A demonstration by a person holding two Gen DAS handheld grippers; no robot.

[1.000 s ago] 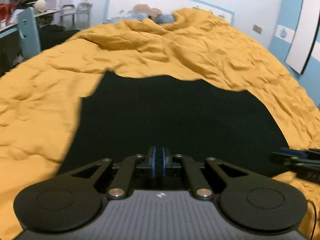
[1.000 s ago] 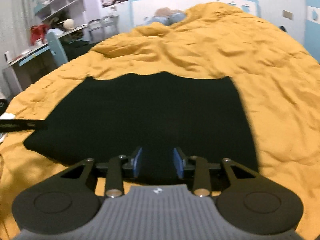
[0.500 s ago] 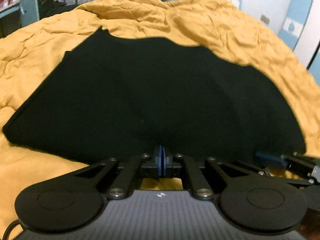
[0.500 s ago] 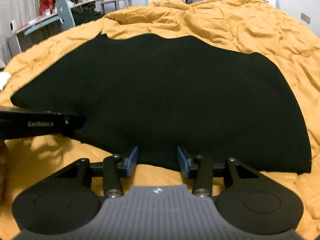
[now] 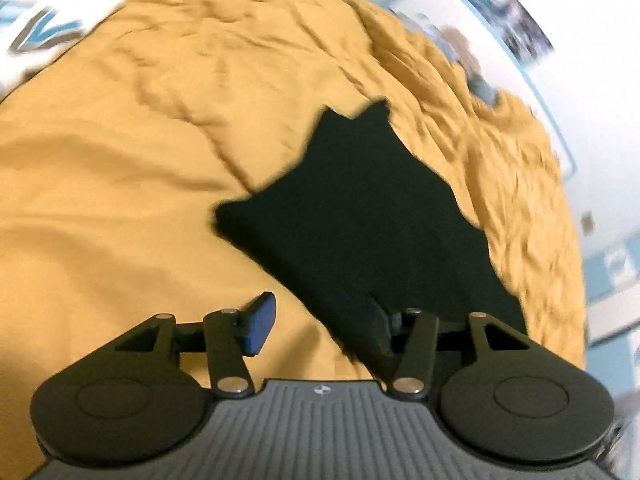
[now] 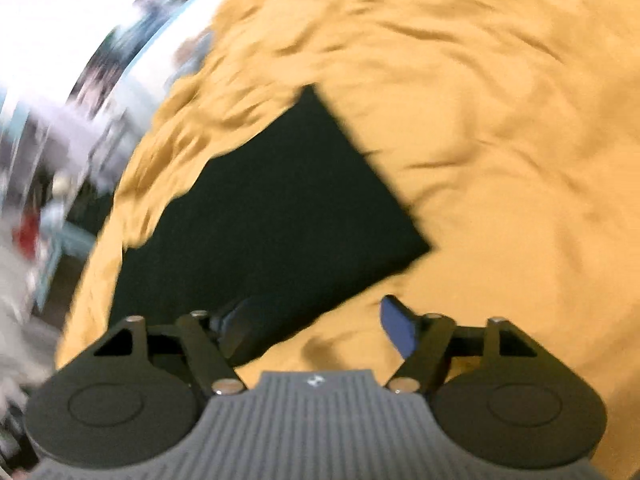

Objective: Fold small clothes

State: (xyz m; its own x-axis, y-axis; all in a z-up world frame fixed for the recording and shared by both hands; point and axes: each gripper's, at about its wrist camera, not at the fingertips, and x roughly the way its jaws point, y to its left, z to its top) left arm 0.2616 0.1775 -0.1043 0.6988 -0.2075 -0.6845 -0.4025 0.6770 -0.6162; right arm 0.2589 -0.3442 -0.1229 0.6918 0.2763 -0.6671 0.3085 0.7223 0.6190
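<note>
Black garment (image 5: 372, 224) lies folded on the yellow bedspread (image 5: 120, 168); left gripper (image 5: 318, 326) and right gripper (image 6: 324, 330) just opened, nothing held, edge at 12 o'clock. More folds probably left.

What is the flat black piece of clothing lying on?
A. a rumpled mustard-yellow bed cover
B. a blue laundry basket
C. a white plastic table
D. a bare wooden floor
A: the flat black garment lies spread on the rumpled mustard-yellow bed cover, which surrounds it in both wrist views.
</note>
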